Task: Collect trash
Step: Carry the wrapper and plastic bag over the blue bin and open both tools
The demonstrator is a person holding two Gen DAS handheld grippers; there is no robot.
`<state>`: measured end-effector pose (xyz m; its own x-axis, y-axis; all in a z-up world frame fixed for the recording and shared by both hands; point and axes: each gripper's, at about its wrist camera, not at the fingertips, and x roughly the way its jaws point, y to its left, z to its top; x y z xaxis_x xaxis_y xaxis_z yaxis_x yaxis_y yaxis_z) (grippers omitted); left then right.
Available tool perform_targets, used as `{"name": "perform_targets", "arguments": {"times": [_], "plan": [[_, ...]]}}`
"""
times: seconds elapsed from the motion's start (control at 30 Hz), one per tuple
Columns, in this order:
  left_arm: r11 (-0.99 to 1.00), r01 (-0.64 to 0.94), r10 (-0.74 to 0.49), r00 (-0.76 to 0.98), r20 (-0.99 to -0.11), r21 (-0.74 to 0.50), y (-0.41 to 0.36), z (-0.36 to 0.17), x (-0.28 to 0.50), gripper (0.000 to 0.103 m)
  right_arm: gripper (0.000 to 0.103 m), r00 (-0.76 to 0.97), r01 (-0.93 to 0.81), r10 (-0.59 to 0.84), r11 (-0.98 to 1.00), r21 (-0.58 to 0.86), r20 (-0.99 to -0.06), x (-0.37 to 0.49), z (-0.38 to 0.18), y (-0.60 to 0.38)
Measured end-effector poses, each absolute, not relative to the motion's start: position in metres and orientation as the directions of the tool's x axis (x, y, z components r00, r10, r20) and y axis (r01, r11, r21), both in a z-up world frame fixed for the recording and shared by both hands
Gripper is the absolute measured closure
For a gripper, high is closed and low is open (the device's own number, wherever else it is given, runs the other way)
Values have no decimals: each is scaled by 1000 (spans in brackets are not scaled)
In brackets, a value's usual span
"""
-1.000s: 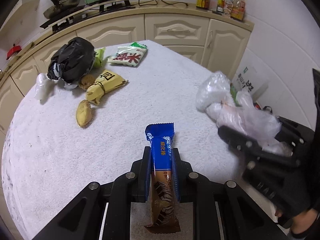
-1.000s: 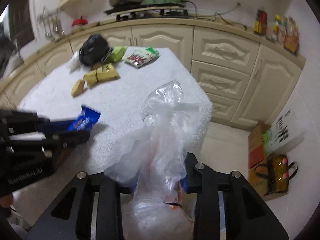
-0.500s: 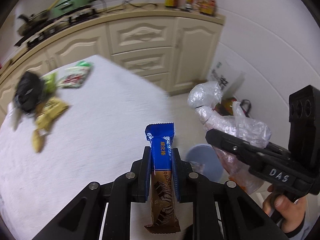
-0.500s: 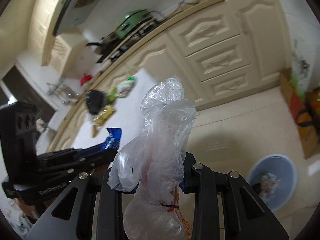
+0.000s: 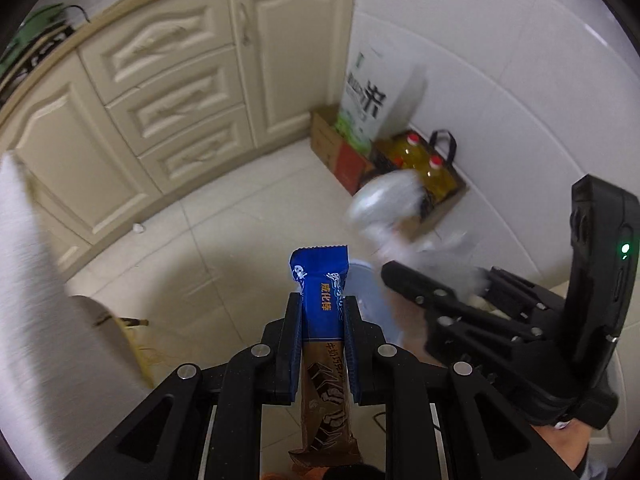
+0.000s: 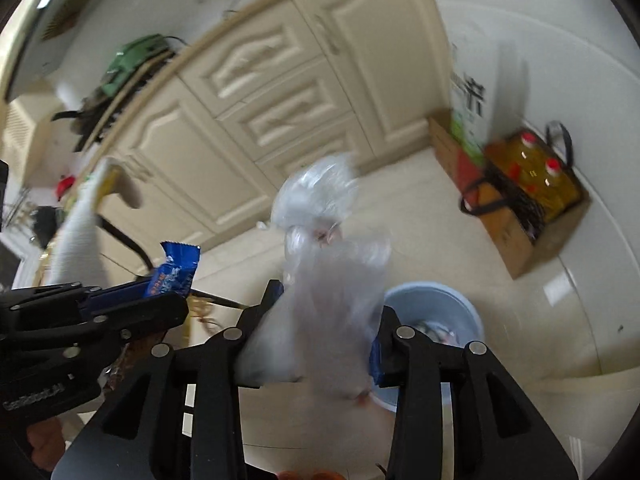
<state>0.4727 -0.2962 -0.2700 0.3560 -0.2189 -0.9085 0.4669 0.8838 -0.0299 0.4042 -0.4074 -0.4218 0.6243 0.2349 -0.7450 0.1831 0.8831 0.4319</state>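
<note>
My left gripper [image 5: 322,304] is shut on a blue and brown snack bar wrapper [image 5: 320,276], which stands up between its fingers. In the right wrist view that wrapper [image 6: 176,268] shows at the left. My right gripper [image 6: 326,308] has a clear plastic bag [image 6: 320,208] filling the gap between its fingers. The jaws are opening and the bag is blurred. A light blue waste bin [image 6: 440,300] with rubbish inside stands on the floor just beyond and below both grippers. From the left wrist view the bin [image 5: 368,292] is mostly hidden behind the wrapper and the right gripper [image 5: 440,276].
Cream cabinets [image 5: 168,92] run along the back. By the white wall stands a cardboard box [image 5: 340,156] holding a rice sack [image 5: 368,100], and a bag of oil bottles [image 5: 424,168]. The table's white cloth edge [image 5: 24,280] is at the left. Tiled floor lies between.
Both grippers swung off the table toward the floor by the wall. The bin now lies just ahead of them. The plastic bag has turned blurry in the right gripper.
</note>
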Motion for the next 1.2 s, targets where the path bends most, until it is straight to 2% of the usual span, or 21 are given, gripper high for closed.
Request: {"name": "perform_targets", "arguments": {"times": [0.07, 0.17, 0.23, 0.37, 0.43, 0.5, 0.57, 0.63, 0.9, 1.0, 1.2], "plan": [[883, 467, -213, 327, -921, -38, -310, -286, 486, 88, 65, 611, 210, 227, 877, 432, -758, 405, -436, -419], [879, 476, -195, 287, -938, -37, -328, -309, 504, 88, 56, 590, 258, 210, 866, 429, -780, 402, -457, -434], [874, 485, -190, 264, -945, -40, -340, -323, 517, 88, 45, 572, 289, 184, 867, 406, -799, 398, -467, -443], [868, 496, -165, 234, -958, -29, -367, -351, 540, 88, 41, 540, 350, 115, 870, 347, -834, 385, -480, -462], [863, 505, -157, 229, -961, -21, -377, -360, 543, 87, 30, 535, 371, 101, 864, 341, -839, 378, -483, -472], [860, 510, -152, 234, -960, -12, -391, -370, 550, 84, 25, 535, 386, 96, 856, 344, -839, 372, -486, -479], [864, 504, -151, 243, -958, -8, -395, -372, 551, 70, 25, 540, 389, 103, 849, 357, -835, 367, -486, -484], [875, 483, -114, 288, -951, 41, -396, -372, 551, 49, 25, 540, 405, 99, 840, 361, -836, 364, -487, -489], [872, 485, -112, 335, -936, 69, -391, -351, 520, 44, 23, 562, 388, 105, 843, 373, -820, 356, -468, -481], [873, 480, -109, 359, -927, 83, -380, -332, 505, 40, 21, 571, 378, 103, 848, 372, -814, 353, -455, -475], [880, 467, -137, 411, -901, 80, -347, -280, 466, 38, 19, 610, 343, 88, 867, 362, -788, 344, -412, -452]]}}
